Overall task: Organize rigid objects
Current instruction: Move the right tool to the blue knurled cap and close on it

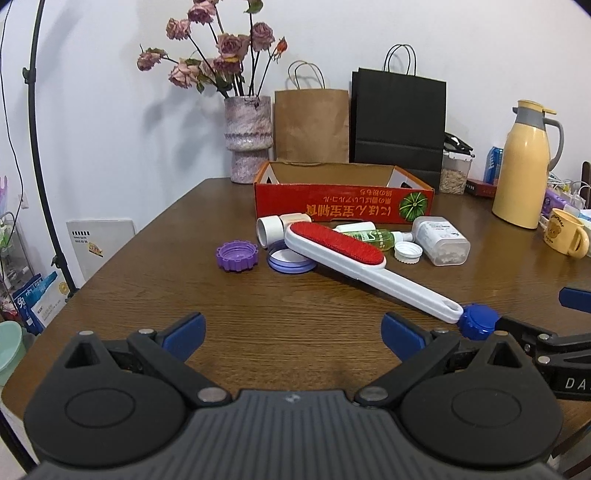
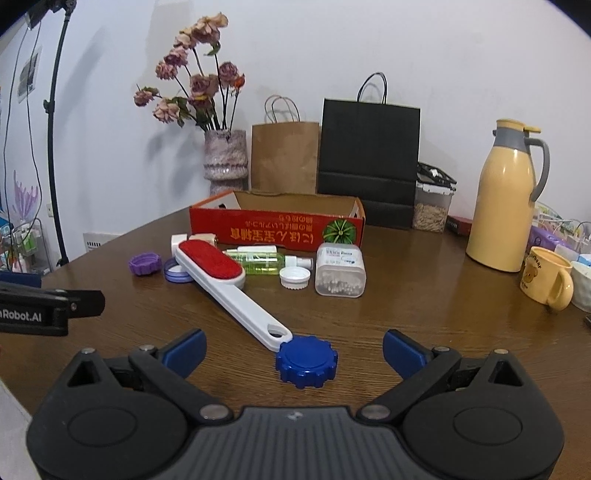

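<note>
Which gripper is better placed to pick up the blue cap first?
Right, probably. The blue cap lies just ahead of the open right gripper, roughly between its fingers. For the open left gripper, the cap sits off past its right finger.

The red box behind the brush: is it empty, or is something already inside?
Cannot tell fully. The red box is open on top and only bare cardboard walls show; its floor is hidden by the front wall.

1. A dark brown wooden table stands against a plain white wall.
2. A black lamp stand rises left of the table, beside the wall.
3. A white panel leans low against the wall, just left of the table.
</note>
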Available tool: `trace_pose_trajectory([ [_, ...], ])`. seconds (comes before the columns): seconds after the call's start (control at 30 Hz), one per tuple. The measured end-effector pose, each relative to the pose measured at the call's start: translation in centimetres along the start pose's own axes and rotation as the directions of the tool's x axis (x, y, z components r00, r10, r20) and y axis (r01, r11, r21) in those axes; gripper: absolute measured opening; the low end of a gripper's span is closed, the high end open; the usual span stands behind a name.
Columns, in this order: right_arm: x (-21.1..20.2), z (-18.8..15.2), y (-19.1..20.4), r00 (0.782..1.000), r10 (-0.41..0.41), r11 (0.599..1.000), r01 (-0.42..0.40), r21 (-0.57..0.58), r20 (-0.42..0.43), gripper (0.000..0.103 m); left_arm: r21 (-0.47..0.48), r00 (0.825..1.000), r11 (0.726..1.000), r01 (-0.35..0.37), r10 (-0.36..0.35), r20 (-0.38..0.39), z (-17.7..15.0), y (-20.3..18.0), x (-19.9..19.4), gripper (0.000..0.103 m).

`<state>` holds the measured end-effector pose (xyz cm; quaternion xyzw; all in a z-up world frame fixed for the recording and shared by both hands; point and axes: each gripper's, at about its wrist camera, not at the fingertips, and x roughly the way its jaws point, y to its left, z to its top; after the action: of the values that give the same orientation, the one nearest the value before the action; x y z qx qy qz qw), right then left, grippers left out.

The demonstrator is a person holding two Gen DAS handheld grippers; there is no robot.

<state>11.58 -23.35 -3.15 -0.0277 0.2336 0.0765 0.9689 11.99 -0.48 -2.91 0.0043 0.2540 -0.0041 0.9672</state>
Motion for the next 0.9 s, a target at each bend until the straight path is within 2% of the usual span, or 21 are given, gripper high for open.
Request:
trace_pose_trajectory([
  [0.3, 3.2, -0.3, -1.0, 0.998, -0.003, 1.0, 0.003, 0.004, -0.062, 0.095, -0.002, 0.999, 1.0, -0.002, 0.002, -0.032, 0.6, -0.4, 2.7, 0.103],
  [0.47, 4.9, -0.3, -1.7, 0.995, 0.001, 1.0, -0.002, -0.002, -0.1, 0.089, -0.003, 0.999, 1.0, -0.006, 0.006, -0.046, 1.0, -0.8, 3.8, 0.103],
  [0.53, 5.6, -0.3, -1.9, 0.993, 0.006, 1.0, -0.007, -0.007, -0.117, 0.083, -0.002, 0.999, 1.0, -0.009, 0.009, -0.049, 1.1, -0.9, 4.2, 0.103],
  [0.73, 7.1, -0.2, -2.3, 0.989, 0.034, 0.999, -0.037, -0.021, -0.143, 0.076, -0.001, 0.998, 1.0, -0.012, 0.012, -0.056, 1.7, -1.5, 5.2, 0.103],
  [0.77, 7.4, -0.2, -2.3, 0.988, 0.04, 0.999, -0.044, -0.025, -0.148, 0.074, -0.001, 0.998, 1.0, -0.013, 0.013, -0.057, 1.8, -1.6, 5.3, 0.103],
  [0.87, 8.2, -0.2, -2.3, 0.982, 0.073, 0.996, -0.079, -0.029, -0.177, 0.053, -0.001, 0.998, 1.0, -0.017, 0.017, -0.06, 2.0, -2.0, 5.7, 0.103],
  [0.9, 8.4, -0.3, -2.4, 0.979, 0.085, 0.995, -0.091, -0.026, -0.186, 0.053, -0.001, 0.998, 1.0, -0.019, 0.019, -0.06, 2.1, -2.1, 5.8, 0.103],
])
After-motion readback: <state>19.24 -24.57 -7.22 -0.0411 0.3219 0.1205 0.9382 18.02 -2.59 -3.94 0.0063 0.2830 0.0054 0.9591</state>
